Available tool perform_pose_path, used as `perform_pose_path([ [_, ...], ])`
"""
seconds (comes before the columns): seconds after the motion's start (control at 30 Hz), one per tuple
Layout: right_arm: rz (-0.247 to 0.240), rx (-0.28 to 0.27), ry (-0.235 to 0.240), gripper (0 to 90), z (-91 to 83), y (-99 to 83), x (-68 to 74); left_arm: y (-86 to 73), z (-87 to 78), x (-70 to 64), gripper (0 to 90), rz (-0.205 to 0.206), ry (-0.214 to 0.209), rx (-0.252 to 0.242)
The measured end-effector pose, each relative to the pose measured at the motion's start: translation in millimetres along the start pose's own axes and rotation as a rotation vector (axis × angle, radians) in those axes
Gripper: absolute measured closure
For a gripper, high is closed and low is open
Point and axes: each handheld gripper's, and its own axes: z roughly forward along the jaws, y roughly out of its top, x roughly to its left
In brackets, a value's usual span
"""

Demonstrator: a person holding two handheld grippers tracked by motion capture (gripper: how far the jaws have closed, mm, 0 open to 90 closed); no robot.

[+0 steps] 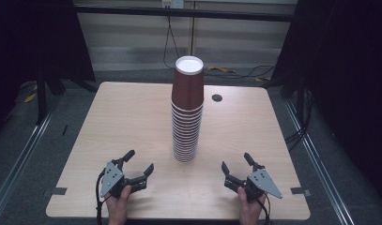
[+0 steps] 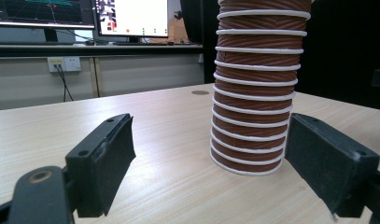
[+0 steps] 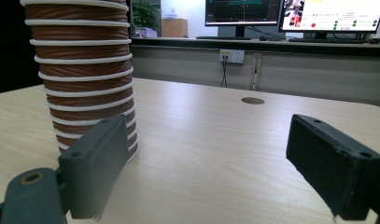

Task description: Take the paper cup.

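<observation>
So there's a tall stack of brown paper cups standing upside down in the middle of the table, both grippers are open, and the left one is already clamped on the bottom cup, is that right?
Not quite. The left gripper is not clamped on anything: the high view shows it open and apart from the stack of brown paper cups, down near the table's front edge. The rest holds: the stack stands upside down mid-table, and the right gripper is open too.

1. No words, numbers or brand marks can be read anywhere.
2. The bright flat computer monitors behind the table show coloured text and graphics, too blurred to read.
3. The tall stack of brown ribbed paper cups bears no print.
</observation>
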Motion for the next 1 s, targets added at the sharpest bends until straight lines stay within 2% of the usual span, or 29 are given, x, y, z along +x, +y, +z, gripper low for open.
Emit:
perform_pose_path([
  [0.13,-0.008,0.043,0.007,12.7,3.6,1.6,0.6,0.0,0.1,-0.1,15.7,0.0,0.001,-0.001],
  [0.17,-0.005,0.043,0.023,12.6,3.7,1.6,0.1,0.0,0.1,0.2,15.7,0.001,-0.002,-0.001],
  [0.33,0.015,0.03,0.024,12.5,2.8,1.1,-2.0,0.1,0.2,0.2,15.7,-0.001,0.0,0.0],
  [0.43,0.045,0.017,0.036,12.6,1.8,0.7,-5.2,0.0,0.2,0.3,15.6,0.001,-0.003,-0.002],
  [0.57,0.03,0.014,0.047,12.9,3.1,0.6,-4.1,-0.1,-0.1,-0.1,15.6,0.0,-0.008,-0.001],
  [0.6,0.027,0.015,0.035,12.9,3.8,0.9,-3.3,-0.1,-0.1,-0.2,15.6,0.001,-0.009,-0.001],
  [0.7,0.035,0.024,0.037,12.9,5.7,2.1,-2.3,-0.2,-0.3,-0.4,15.6,0.0,-0.013,-0.006],
  [0.77,0.045,0.021,0.057,13.0,7.3,4.1,-1.8,-0.3,-0.3,-0.1,15.6,0.0,-0.018,-0.007],
  [0.8,0.046,0.042,0.073,13.0,8.4,7.5,-0.5,-0.3,-0.3,0.0,15.7,0.0,-0.019,-0.007],
  [0.97,0.044,0.034,0.096,13.1,9.6,15.3,2.1,-0.2,-0.3,0.2,15.7,0.005,-0.021,-0.007],
  [1.0,0.064,0.04,0.127,13.3,11.3,20.9,3.6,0.0,-0.2,0.5,15.7,0.004,-0.022,-0.003],
])
